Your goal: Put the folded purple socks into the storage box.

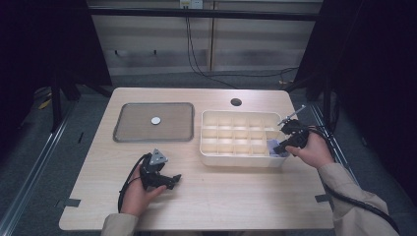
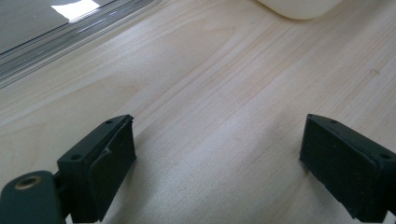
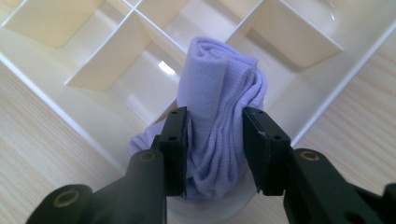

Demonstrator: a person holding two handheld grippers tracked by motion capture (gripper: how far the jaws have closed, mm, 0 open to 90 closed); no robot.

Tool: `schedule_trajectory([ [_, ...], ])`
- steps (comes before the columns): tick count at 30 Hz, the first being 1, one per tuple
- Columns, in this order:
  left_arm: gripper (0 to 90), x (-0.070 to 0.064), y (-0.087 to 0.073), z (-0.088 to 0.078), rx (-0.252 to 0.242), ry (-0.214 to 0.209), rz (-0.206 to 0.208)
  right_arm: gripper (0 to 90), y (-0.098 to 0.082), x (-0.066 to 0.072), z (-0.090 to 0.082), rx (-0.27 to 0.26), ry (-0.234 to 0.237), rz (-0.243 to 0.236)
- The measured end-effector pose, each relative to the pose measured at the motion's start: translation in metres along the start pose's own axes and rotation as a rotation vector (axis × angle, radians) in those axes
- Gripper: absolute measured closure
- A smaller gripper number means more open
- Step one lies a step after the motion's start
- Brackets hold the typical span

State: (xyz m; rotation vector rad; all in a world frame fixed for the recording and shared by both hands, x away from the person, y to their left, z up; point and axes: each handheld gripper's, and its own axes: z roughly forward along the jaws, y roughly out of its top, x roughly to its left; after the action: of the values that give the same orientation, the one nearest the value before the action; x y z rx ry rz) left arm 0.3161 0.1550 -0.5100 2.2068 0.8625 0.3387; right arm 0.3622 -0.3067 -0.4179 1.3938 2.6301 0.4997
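A: Right gripper point(image 3: 215, 140) is down at the organiser point(image 1: 211, 147), at its near right corner cell, close to the desk's right edge.

B: And what sits in that cell?

A: A lilac cloth point(image 3: 219, 116), rolled and bunched, standing up out of the corner compartment. From above you catch a bit of it point(image 1: 273, 145) beside the gripper point(image 1: 285, 142).

B: Is it gripped?

A: The cloth is between the jaws, which stand partly apart. The left jaw lies against the roll, while the right one shows a sliver of gap against the folds. I read that as loose, not pinched.

B: The other cells?

A: The ones I can see are bare, cream dividers and shiny floors. The organiser sits on the desk's point(image 1: 221, 196) right half, well back from the near edge.

B: Anything else holding something?

A: A flat grey tray point(image 1: 128, 132) at the left half, nearer the far edge, with one small pale disc point(image 1: 156, 120) roughly in its middle.

B: And the left gripper?

A: Left gripper point(image 1: 167, 181) rests low over the desk toward the near left, between tray and near edge. Its own camera shows the jaws point(image 2: 217, 158) spread wide, just wood grain between them, gripping nothing, with the organiser's rounded corner point(image 2: 299, 7) farther off.
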Motion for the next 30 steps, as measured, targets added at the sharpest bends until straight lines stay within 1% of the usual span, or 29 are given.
schedule_trajectory([
  [2,9.6,0.0,0.0,0.0,0.0,0.0,0.0,61.6,0.002,0.0,-0.002,0.009,-0.003,0.0],
  [4,9.6,0.0,0.0,0.0,0.0,0.0,0.0,61.8,0.004,0.0,-0.004,0.008,-0.011,-0.005],
  [6,9.6,0.0,0.0,0.0,-0.001,0.0,-0.002,61.8,0.005,-0.001,-0.007,-0.001,-0.005,-0.008],
  [7,9.6,0.0,0.0,0.0,-0.001,0.0,-0.002,61.8,0.007,-0.001,-0.009,0.003,-0.009,-0.002],
  [8,9.6,0.0,0.0,0.0,-0.001,0.0,-0.002,61.8,0.008,-0.001,-0.01,0.005,-0.011,-0.008],
  [9,9.6,-0.001,0.0,0.0,-0.008,0.0,-0.01,61.8,0.009,-0.001,-0.011,0.001,-0.013,-0.009],
  [10,9.6,-0.001,0.0,0.001,-0.008,0.0,-0.01,62.3,0.01,0.0,-0.013,0.013,-0.012,-0.005],
  [12,9.6,-0.001,0.0,0.001,-0.01,-0.001,-0.013,63.5,0.013,-0.001,-0.016,0.011,-0.014,-0.019],
  [16,9.6,-0.001,0.0,0.001,-0.01,-0.001,-0.014,64.9,0.018,0.001,-0.019,0.036,-0.028,-0.04],
  [18,9.6,-0.001,0.0,0.001,-0.009,0.0,-0.01,67.4,0.02,0.002,-0.02,0.042,-0.026,-0.043],
  [19,9.6,-0.001,0.0,0.001,-0.009,0.001,-0.009,70.2,0.021,0.003,-0.02,0.047,-0.021,-0.042],
  [20,9.6,-0.001,0.0,0.001,-0.009,0.0,-0.009,70.8,0.022,0.003,-0.021,0.051,-0.019,-0.045],
  [22,9.6,-0.001,0.0,0.001,-0.009,0.0,-0.01,75.3,0.022,0.003,-0.021,0.051,-0.015,-0.047],
  [24,9.6,-0.001,0.0,0.001,-0.009,0.0,-0.01,78.8,0.023,0.004,-0.022,0.064,-0.015,-0.043],
  [28,9.6,-0.001,0.0,0.001,-0.009,0.0,-0.01,87.9,0.025,0.005,-0.023,0.089,0.005,-0.049],
  [29,9.6,-0.001,0.0,0.001,-0.009,0.0,-0.009,89.2,0.026,0.005,-0.023,0.087,0.007,-0.059],
  [30,9.6,-0.001,0.0,0.001,-0.009,0.0,-0.009,90.0,0.026,0.006,-0.023,0.088,0.007,-0.058],
])
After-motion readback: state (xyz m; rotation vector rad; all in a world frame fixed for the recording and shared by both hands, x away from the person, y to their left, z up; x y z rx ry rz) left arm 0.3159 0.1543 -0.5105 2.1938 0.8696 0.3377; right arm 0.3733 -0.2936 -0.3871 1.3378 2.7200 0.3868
